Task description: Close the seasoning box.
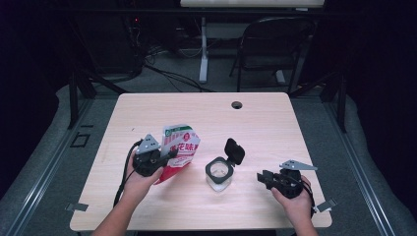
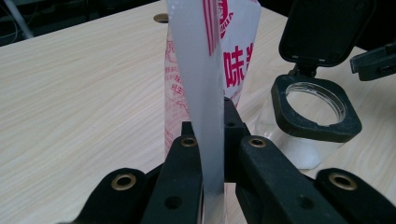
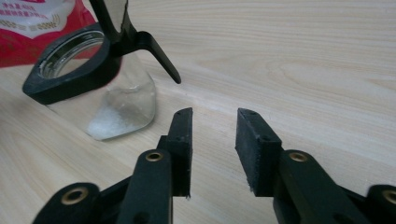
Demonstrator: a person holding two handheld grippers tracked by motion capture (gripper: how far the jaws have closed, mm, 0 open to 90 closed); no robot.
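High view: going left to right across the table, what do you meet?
Left tongs gripping the red-and-white bag → glass jar with its black lid flipped open → right tongs, nothing between them.

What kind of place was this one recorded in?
Probably a lab or recording studio rather than a home. A bare wooden table with a cable hole stands on a grey floor amid dark surroundings, with loose cables and a folding chair behind it.

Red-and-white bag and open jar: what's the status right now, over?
Left gripper shut on the bag, held upright beside the jar. Right gripper open, holding nothing. Jar lid flipped up, nothing between bag and jar.
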